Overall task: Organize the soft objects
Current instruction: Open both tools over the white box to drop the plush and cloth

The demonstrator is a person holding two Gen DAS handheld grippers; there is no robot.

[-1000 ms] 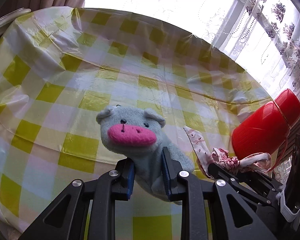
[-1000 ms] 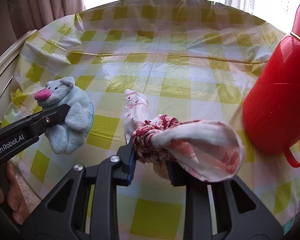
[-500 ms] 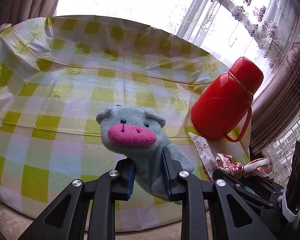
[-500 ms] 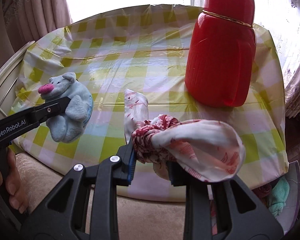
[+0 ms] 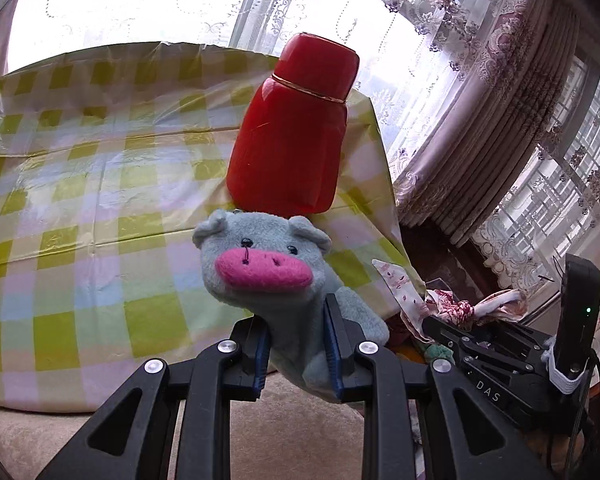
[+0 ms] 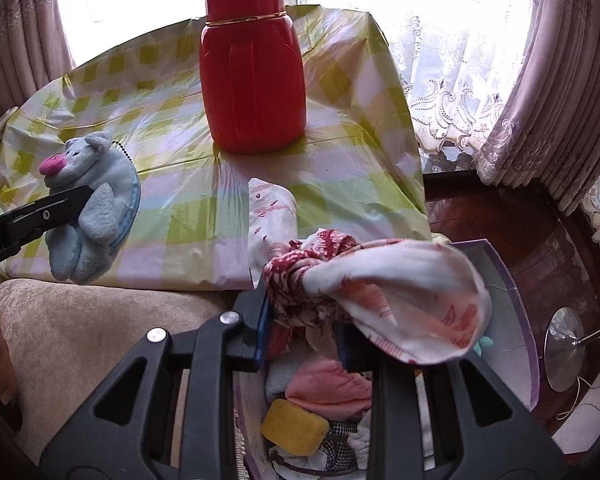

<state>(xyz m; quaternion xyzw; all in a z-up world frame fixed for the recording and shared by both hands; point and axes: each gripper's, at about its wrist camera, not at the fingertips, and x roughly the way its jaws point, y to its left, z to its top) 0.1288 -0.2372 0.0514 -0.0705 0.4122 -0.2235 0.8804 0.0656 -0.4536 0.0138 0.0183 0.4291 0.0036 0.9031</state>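
Lace curtains (image 5: 452, 44) and heavy mauve drapes (image 6: 548, 112) are framing bright windows behind a table under a glossy yellow-checked cloth (image 5: 80, 208); a red flask (image 6: 252, 76) is standing upright on it near the far right corner. Dark wood floor (image 6: 540, 240) is showing to the right, with a chrome lamp base (image 6: 563, 354) on it, and a beige cushion (image 6: 80, 328) is sitting just in front of the table edge.

Writing is scarce: I am reading "DAS" in white on the right gripper's body in the left view, and a cut-off "ot.AI" on the left tool's finger in the right view.

My left gripper (image 5: 296, 354) is pinching a grey plush pig (image 5: 268, 268) (pink snout) around its body, fingers closed tight into the fur, holding it in the air over the table's near edge. My right gripper (image 6: 302, 336) is clamped on a knotted red-and-white cloth (image 6: 380, 304), which is hanging above a purple-rimmed bin (image 6: 520, 320) on the floor beside the table. Inside the bin I am seeing a yellow sponge (image 6: 294, 426), a pink cloth (image 6: 328, 390) and checked fabric.
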